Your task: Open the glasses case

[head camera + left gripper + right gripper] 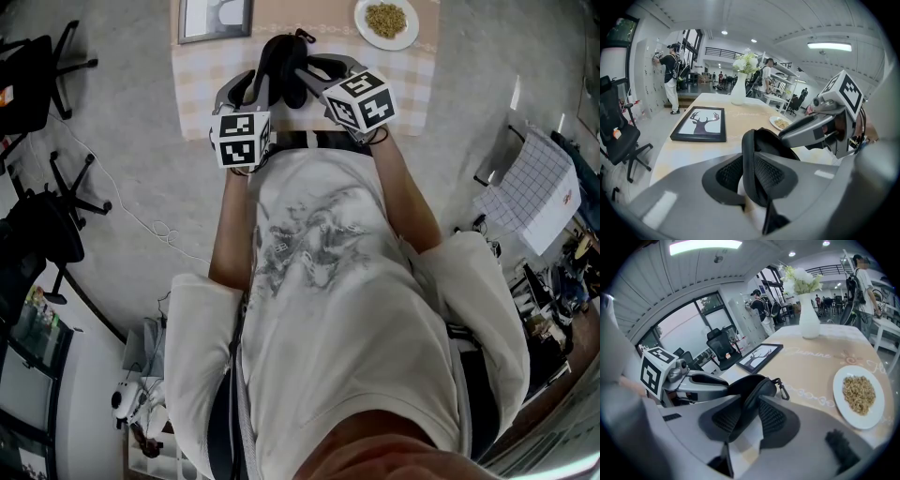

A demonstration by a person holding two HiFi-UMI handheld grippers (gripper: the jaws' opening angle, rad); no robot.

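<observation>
Picture of a deer (216,19) lies flat at the left of the table (192,75). The left gripper (251,86) is clamped on one side of the black glasses case (279,56), which stands on edge at the table's near side. The right gripper (314,75) pinches its other side, and a plate of food (386,21) sits far right.

Grey floor (141,141), black office chairs (33,84) left, long pale table (740,115), big windows (689,324), strip lights (829,46) overhead.
</observation>
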